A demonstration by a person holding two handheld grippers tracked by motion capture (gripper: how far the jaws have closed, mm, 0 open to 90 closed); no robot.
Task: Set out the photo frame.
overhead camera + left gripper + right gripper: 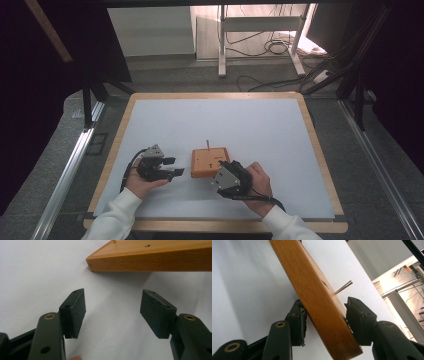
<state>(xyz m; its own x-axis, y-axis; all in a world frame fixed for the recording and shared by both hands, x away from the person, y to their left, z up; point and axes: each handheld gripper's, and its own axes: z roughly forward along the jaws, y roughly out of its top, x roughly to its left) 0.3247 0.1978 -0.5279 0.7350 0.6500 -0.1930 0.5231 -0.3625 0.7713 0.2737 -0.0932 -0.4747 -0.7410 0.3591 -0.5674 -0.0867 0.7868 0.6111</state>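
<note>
The wooden block (210,162) lies on the white table mat (260,125), near its front edge, between the two hands, a thin peg (207,145) standing in its top. The right gripper (324,322) straddles the block's near edge, both pads apparently touching the wood, so the grip looks made but the lift is not. The left gripper (112,312) sits just beside the block, jaws spread and empty, its part left to do

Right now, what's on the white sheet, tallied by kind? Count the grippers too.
Wooden block: 1, orange-brown
Peg: 1, upright in the block
Grippers: 2, left gripper empty, right gripper with its jaws around the block's edge
Total: 4
</note>
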